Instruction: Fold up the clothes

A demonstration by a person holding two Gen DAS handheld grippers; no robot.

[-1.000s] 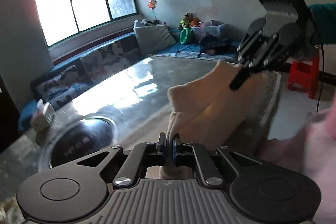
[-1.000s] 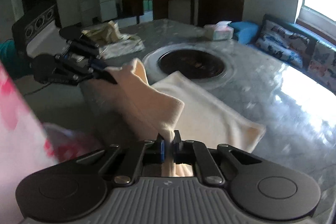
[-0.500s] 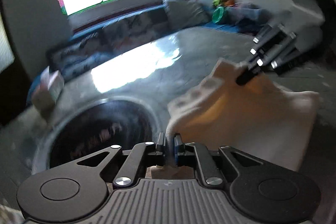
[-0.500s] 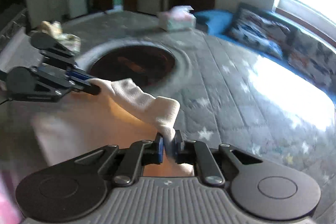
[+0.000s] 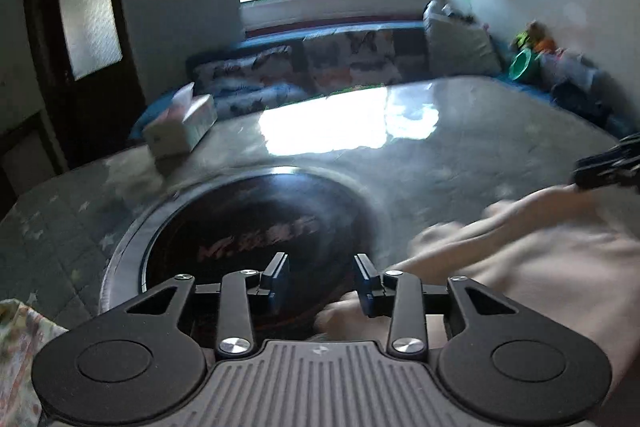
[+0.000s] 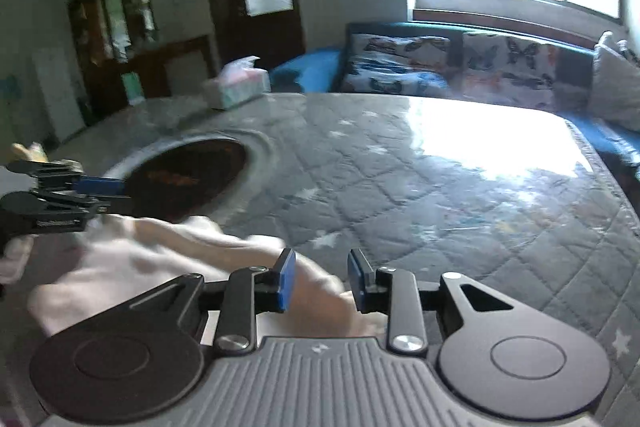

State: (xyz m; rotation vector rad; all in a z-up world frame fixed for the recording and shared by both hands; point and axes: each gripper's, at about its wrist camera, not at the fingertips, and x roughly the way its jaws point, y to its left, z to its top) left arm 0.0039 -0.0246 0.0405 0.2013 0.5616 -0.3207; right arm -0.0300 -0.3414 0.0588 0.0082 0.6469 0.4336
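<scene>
Tissue box (image 5: 180, 129) behind round hob (image 5: 256, 231), sofa (image 6: 460, 67) beyond

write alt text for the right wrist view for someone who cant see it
The right gripper has just opened, its blue pads apart over a cream cloth lying on a grey quilted table. The left gripper reaches in from the left edge beside a dark round inset, with a tissue box and window beyond.
</scene>
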